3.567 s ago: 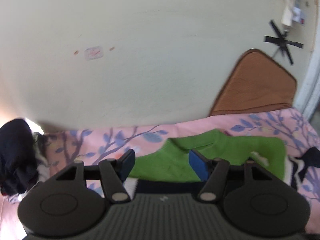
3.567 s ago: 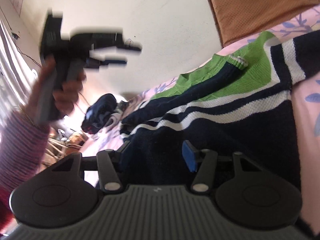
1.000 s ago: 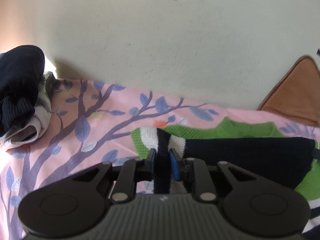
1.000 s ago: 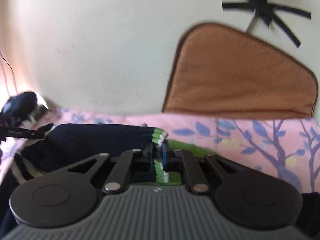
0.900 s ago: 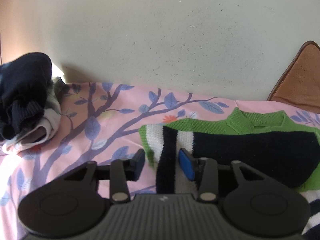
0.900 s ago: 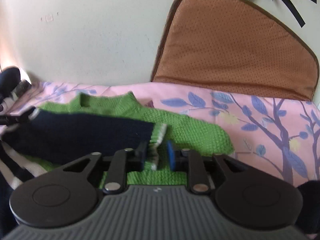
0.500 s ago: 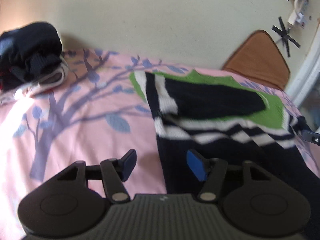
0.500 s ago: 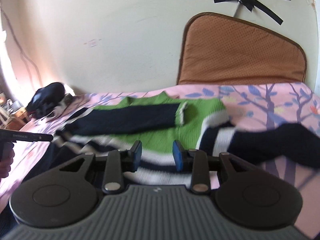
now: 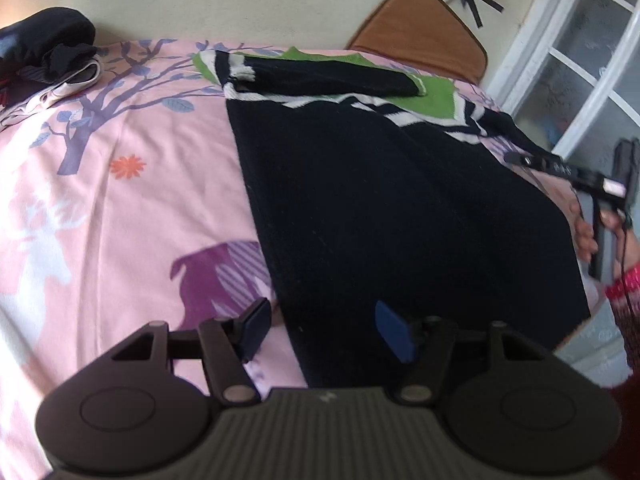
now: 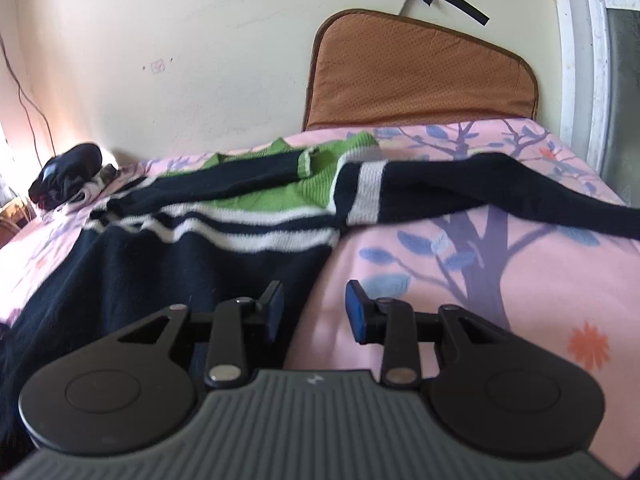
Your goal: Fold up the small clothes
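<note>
A navy sweater (image 9: 392, 196) with white stripes and a green yoke lies flat on the pink bed sheet (image 9: 120, 200). Its left sleeve (image 9: 320, 76) is folded across the chest. Its right sleeve (image 10: 500, 188) stretches out to the right over the sheet. My left gripper (image 9: 318, 330) is open and empty, above the sweater's lower left corner. My right gripper (image 10: 314, 310) is open and empty, above the sweater's right side edge (image 10: 324, 264). The right gripper (image 9: 532, 162) also shows in the left wrist view, held in a hand at the sweater's right side.
A pile of dark clothes (image 9: 48, 44) sits at the far left of the bed by the wall; it also shows in the right wrist view (image 10: 68, 176). A brown cushion (image 10: 416, 76) leans on the wall at the head. A white window frame (image 9: 568, 60) stands at the right.
Both grippers let go of the sleeve cuff and shoulder, opened, and pulled back toward the sweater's lower part. The left sleeve now lies folded across the chest.
</note>
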Demonstrator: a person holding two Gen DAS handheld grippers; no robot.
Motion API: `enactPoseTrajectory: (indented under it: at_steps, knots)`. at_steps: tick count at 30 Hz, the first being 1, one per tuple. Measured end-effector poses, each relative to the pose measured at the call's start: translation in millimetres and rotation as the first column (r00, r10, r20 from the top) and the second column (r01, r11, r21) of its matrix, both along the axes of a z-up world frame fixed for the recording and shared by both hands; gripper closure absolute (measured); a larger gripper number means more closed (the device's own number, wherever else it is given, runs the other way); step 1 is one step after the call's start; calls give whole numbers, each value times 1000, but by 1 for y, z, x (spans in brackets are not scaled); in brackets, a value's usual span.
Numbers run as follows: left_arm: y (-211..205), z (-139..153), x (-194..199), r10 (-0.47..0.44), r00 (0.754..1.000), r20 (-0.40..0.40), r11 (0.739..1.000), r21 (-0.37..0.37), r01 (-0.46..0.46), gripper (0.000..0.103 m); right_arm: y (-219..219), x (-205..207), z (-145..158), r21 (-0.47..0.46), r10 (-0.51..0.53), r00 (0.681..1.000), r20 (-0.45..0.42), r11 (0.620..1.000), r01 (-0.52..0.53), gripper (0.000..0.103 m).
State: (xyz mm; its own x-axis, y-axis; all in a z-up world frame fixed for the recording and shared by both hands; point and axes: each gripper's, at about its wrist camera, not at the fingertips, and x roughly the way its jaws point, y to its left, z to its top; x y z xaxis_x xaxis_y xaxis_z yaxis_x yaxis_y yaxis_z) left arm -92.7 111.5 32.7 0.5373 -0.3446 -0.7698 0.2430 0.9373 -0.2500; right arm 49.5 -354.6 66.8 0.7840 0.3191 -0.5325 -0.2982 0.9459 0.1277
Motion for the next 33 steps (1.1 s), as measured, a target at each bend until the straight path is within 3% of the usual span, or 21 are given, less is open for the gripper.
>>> enactPoseTrajectory:
  at_steps: [2,3,4,5,7,9,12,14,15,17,20,22,26,29,31,33]
  knots:
    - [-8,-2,-17,1,1000,18,1000,25,-1,51,-4,17,1,26,-18,1000,-14,999,19,66]
    - [-12,-3,-24,13,999,37,999,52,-15,60,-5,29,-1,48,-26,999,-38,998,28,66]
    - [-16,-4,-29,31,998,62,996,84,-36,79,-7,40,-4,74,-40,997,-67,996,45,66]
    - [-19,-5,-33,43,996,78,993,107,-51,90,-7,51,-8,90,-49,994,-93,994,58,66]
    - [-16,-4,-37,70,994,80,993,92,-78,93,-3,64,-12,99,-56,995,-86,993,64,72]
    - [-10,0,-42,95,992,78,988,112,-104,93,3,67,-12,83,-60,994,-88,994,67,94]
    - [10,2,-48,157,986,61,975,150,-164,93,3,56,-9,29,-101,994,-35,994,102,99]
    - [21,2,-45,163,986,24,981,99,-165,89,-1,49,-10,-49,-178,984,11,983,178,100]
    - [22,3,-44,157,987,16,983,95,-158,87,-10,48,-11,-24,-187,982,-4,982,187,97]
    - [22,11,-44,104,994,37,989,105,-107,82,-38,44,-12,159,-168,983,-78,971,179,94]
    - [28,34,-43,105,982,154,988,98,-121,65,-79,22,0,252,-275,960,-42,927,277,94]
    - [30,44,-31,134,971,198,988,54,-147,63,-117,13,4,326,-375,925,-51,870,371,92]
    - [20,45,6,157,968,194,987,7,-161,63,-183,-1,6,437,-558,822,-113,715,545,72]
    - [3,35,30,129,979,156,992,-24,-127,63,-215,-11,5,483,-644,752,-139,619,619,69]
    - [-8,28,38,104,984,144,995,-18,-103,63,-227,-13,7,471,-688,714,-127,592,654,67]
    - [-16,26,45,86,987,139,996,-16,-85,63,-235,-9,9,446,-707,700,-101,597,667,61]
